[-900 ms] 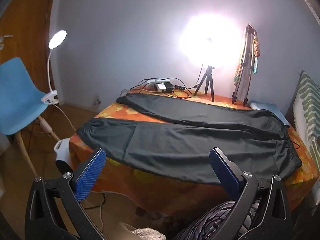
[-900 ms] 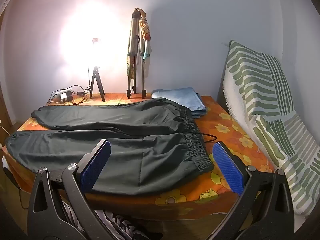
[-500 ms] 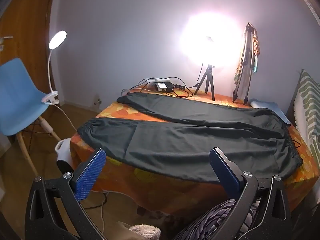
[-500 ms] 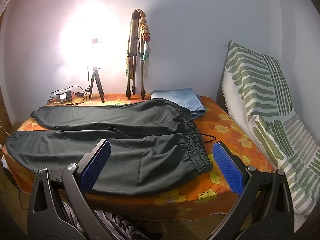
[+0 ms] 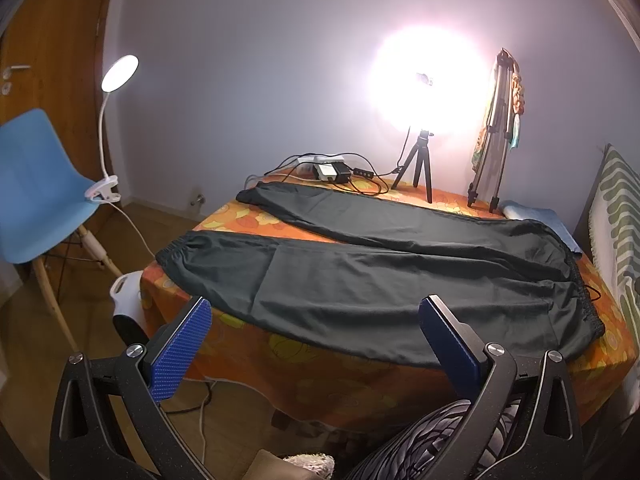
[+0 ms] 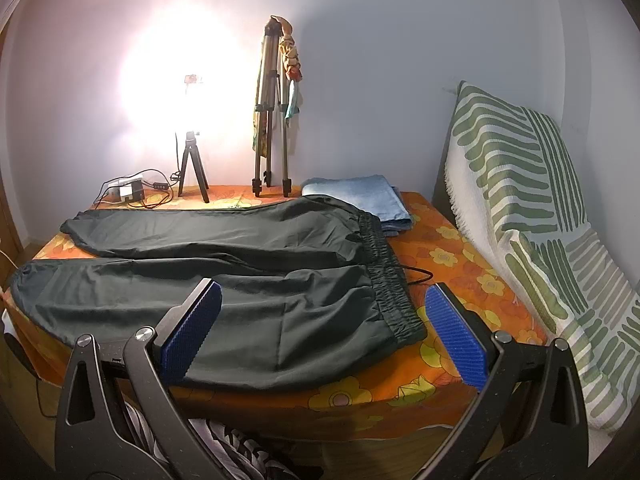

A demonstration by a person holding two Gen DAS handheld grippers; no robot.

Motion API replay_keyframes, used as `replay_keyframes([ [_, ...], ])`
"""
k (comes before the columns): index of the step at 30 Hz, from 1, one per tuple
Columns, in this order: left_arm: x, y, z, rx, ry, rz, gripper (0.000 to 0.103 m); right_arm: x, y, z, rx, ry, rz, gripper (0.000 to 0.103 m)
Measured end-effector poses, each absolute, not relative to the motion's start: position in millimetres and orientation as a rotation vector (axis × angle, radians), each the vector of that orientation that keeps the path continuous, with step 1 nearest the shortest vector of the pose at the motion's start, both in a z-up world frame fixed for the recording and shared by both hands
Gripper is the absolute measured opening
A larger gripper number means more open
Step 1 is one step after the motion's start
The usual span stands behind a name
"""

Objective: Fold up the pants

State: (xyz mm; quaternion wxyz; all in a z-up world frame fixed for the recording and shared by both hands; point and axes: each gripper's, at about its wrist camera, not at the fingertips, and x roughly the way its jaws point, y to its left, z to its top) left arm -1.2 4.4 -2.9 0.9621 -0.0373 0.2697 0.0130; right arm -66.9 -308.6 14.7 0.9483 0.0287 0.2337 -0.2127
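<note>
Left wrist view: the left tongs point(image 5: 314, 338) hang spread wide and empty, short of the pants point(image 5: 380, 276), aimed at the near leg as if to take its edge. The right tongs point(image 6: 334, 326) likewise gape, holding nothing, before the waistband point(image 6: 390, 280). The pants lie flat across the tabletop point(image 6: 460, 264), legs parted, ready for folding; a lamp tripod point(image 6: 192, 172) stands beyond them.

Both grippers, left gripper point(image 5: 316, 340) and right gripper point(image 6: 324, 326), have edged slightly (barely) toward the pants point(image 6: 224, 276).
</note>
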Motion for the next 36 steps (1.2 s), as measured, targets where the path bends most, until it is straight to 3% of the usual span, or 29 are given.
replay_keyframes([
  [36,0.7,-1.7,-0.7,-0.042,0.545,0.027,0.103,-65.3,-310.6,7.7,0.065,0.494,-0.429,0.103],
])
